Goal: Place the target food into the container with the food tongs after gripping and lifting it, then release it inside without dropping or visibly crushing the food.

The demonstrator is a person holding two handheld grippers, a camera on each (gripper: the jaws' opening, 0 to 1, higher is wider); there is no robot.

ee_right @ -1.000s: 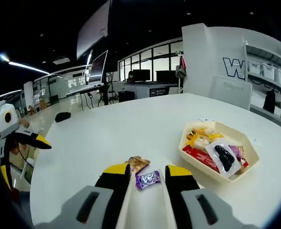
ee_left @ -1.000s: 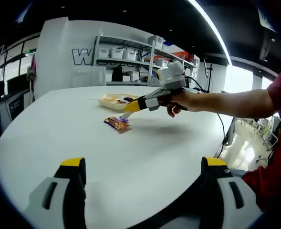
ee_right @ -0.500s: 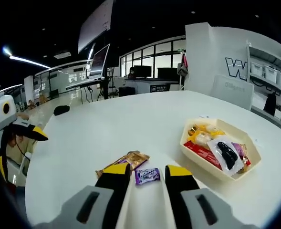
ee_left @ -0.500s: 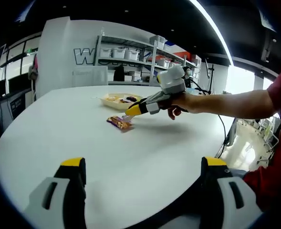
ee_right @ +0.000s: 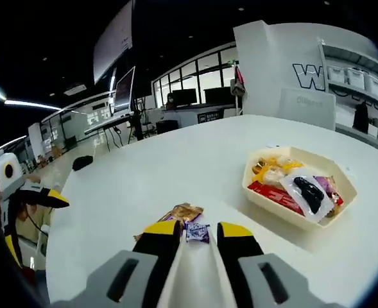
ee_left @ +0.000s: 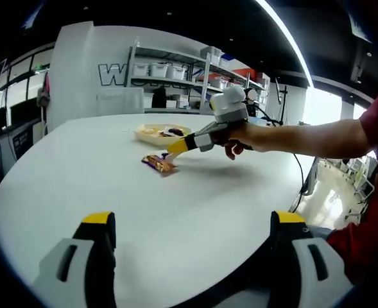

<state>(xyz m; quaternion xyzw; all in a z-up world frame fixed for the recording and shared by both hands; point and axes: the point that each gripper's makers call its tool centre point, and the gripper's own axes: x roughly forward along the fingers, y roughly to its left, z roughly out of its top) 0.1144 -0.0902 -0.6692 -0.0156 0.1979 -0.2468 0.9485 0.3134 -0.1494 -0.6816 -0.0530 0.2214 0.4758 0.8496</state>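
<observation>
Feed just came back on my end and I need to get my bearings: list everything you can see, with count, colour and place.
Table: one, white, round-edged, under everything.
Tray: one, cream, on the table to the right in the right gripper view, holding several wrapped snacks.
Purple candy: one, purple wrapper, on the table between the right gripper's jaw tips.
Brown snack packet: one, brown-orange, on the table just beyond the candy.
Shelving with bins: one rack, white bins, at the back wall.
Left gripper: grey with yellow tips, jaws wide apart, low over bare table.
Right gripper: grey with yellow tips, jaws close around the candy.
Person's arm: red sleeve, holding the right gripper.
</observation>
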